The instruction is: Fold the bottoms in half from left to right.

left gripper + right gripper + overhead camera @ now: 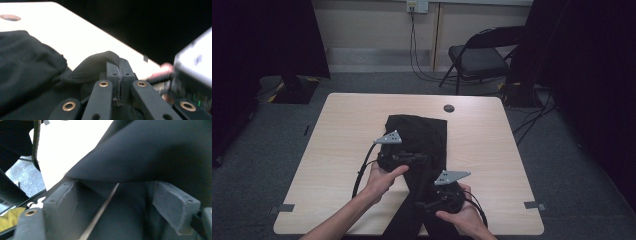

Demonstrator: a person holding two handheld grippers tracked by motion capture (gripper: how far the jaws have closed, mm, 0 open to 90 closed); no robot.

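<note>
Jaws of the left gripper point(119, 82) were clamped on a raised fold of the black garment point(419, 145), while those of the right gripper point(125, 202) stood apart with cloth between them, not pinched. The garment lay along the middle of the table point(347, 125), its near end hanging over the edge. Soft, light and limp, it would probably be best pinched at an edge or fold.

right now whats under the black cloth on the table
The black cloth lies on the light wooden table, its near end hanging over the edge. Anything beneath its folds is covered. The left gripper pinches one fold.
</note>
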